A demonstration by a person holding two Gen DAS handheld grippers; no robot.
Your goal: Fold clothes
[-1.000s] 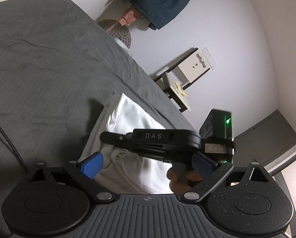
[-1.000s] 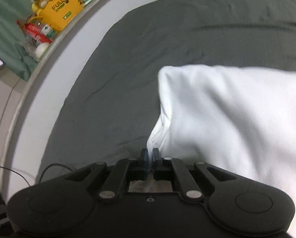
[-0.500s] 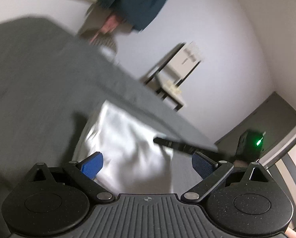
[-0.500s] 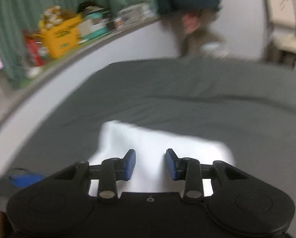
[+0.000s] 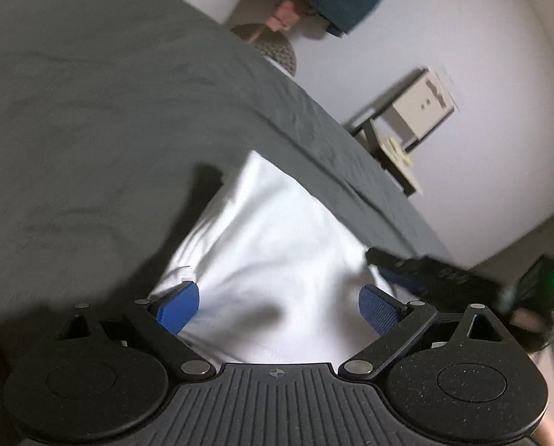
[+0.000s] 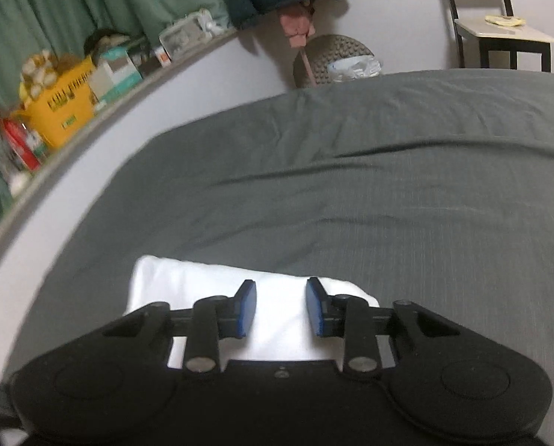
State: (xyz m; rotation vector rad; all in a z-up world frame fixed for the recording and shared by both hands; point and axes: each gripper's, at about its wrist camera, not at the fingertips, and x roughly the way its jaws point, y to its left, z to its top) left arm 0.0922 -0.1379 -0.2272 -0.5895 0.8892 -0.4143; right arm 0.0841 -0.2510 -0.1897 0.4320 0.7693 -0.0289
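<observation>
Since a second ago the right gripper let go; both grippers' jaws gape empty above the folded white garment, left gripper widest.

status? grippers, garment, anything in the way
Left gripper open, holding nothing. Right gripper open, holding nothing. White garment lies folded on grey bed. Nothing else on the bed in view.

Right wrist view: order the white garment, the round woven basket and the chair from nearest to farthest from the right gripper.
1. White garment: folded on the grey bed, directly under the right gripper, whose jaws stand open.
2. Round woven basket: past the bed's far edge, centre.
3. Chair: top right, against the wall.
</observation>
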